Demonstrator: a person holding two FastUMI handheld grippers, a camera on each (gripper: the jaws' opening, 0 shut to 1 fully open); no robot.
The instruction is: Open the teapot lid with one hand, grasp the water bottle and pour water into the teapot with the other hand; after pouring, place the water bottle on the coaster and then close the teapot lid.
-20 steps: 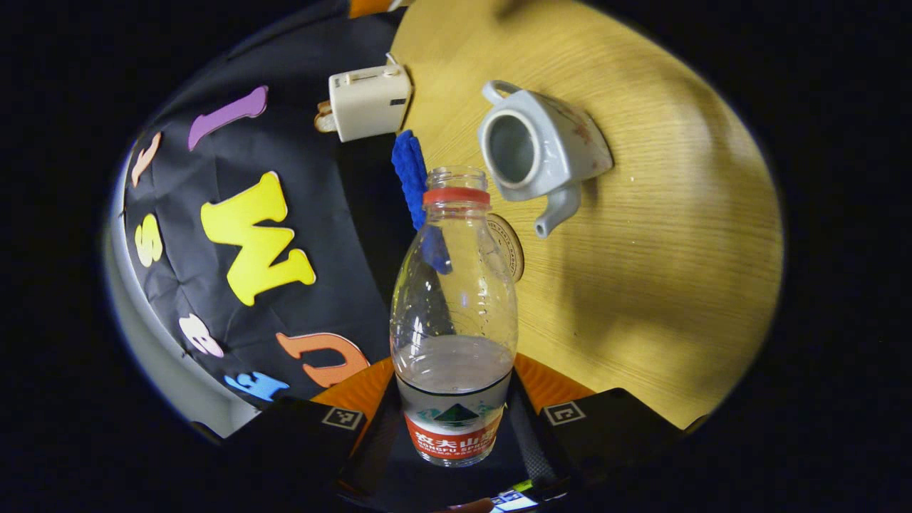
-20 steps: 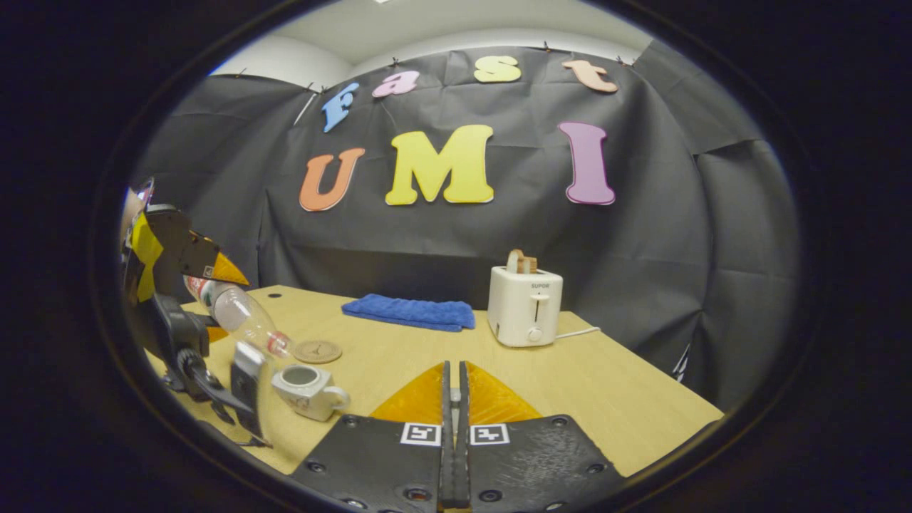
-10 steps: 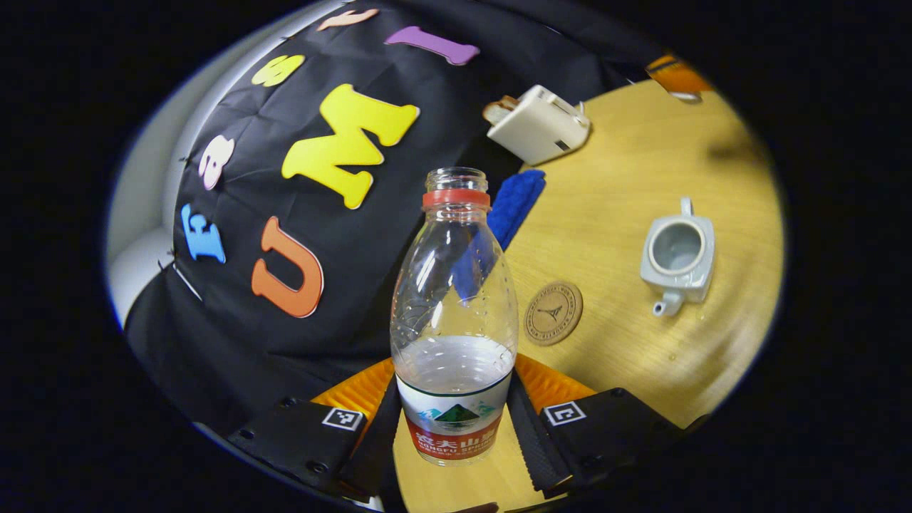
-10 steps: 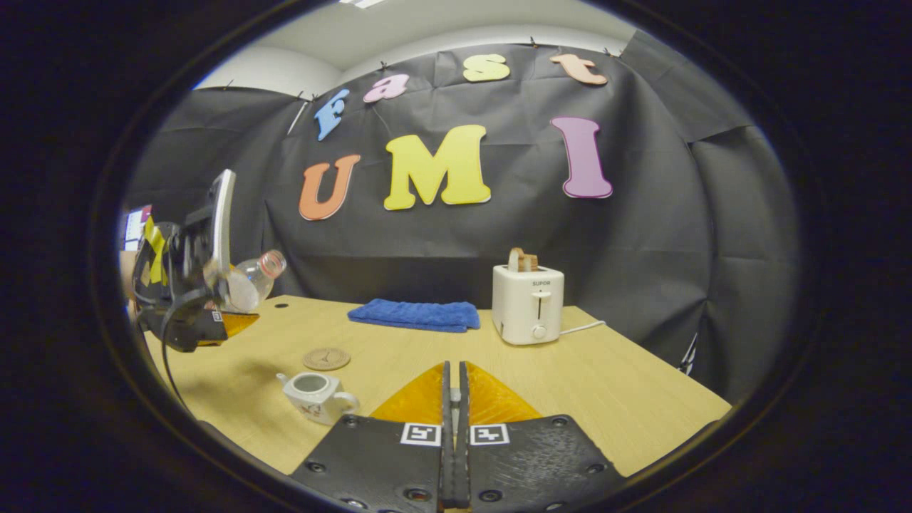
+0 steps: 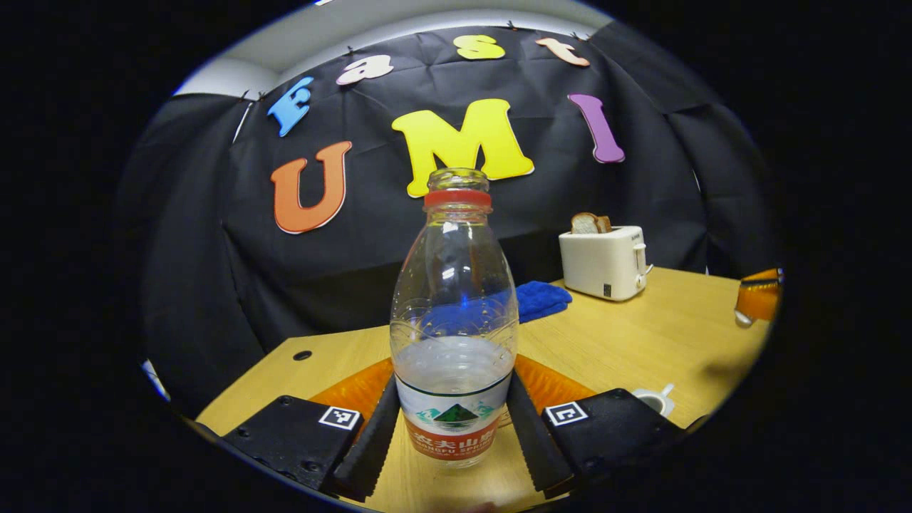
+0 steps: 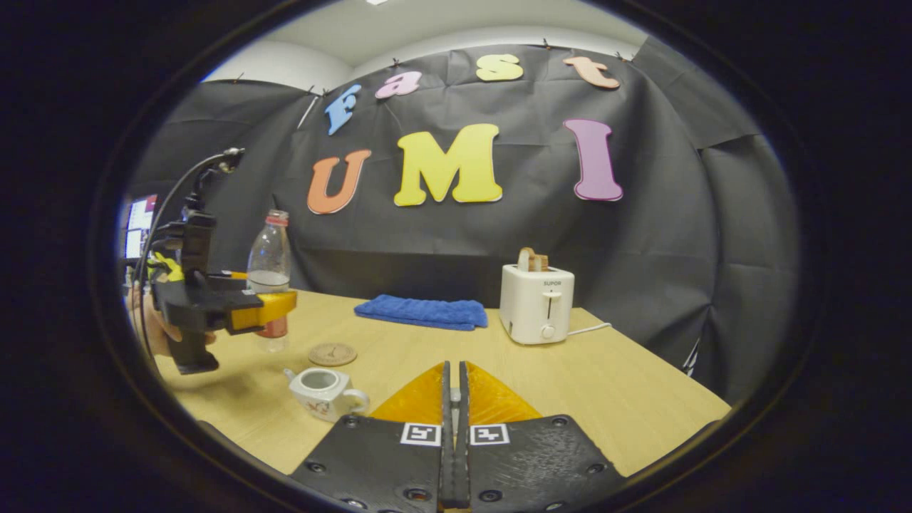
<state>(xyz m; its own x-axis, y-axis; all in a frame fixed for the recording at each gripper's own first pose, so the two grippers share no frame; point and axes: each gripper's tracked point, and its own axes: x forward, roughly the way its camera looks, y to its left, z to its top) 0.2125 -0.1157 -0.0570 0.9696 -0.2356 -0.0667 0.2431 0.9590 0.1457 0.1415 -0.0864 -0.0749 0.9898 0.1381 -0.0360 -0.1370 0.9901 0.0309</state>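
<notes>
My left gripper (image 5: 453, 379) is shut on a clear water bottle (image 5: 454, 320) with a red neck ring and no cap. The bottle stands upright, about a third full. In the right gripper view the same bottle (image 6: 269, 260) hangs in the left gripper (image 6: 274, 308), low over the table just left of the round coaster (image 6: 333, 353). The white teapot (image 6: 324, 388) stands open in front of the coaster, and its rim (image 5: 652, 400) peeks past my left finger. My right gripper (image 6: 454, 367) is shut, with a small pale piece, seemingly the lid, between the fingers.
A white toaster (image 6: 536, 305) with bread in it stands at the back of the wooden table (image 6: 627, 399). A folded blue towel (image 6: 422, 313) lies to its left. A hand (image 6: 153, 331) holds the left gripper at the table's left edge.
The bottle has swung from tilted, mouth down over the teapot, back to upright. The left gripper carried it away from the teapot toward the coaster. The right gripper has barely moved.
</notes>
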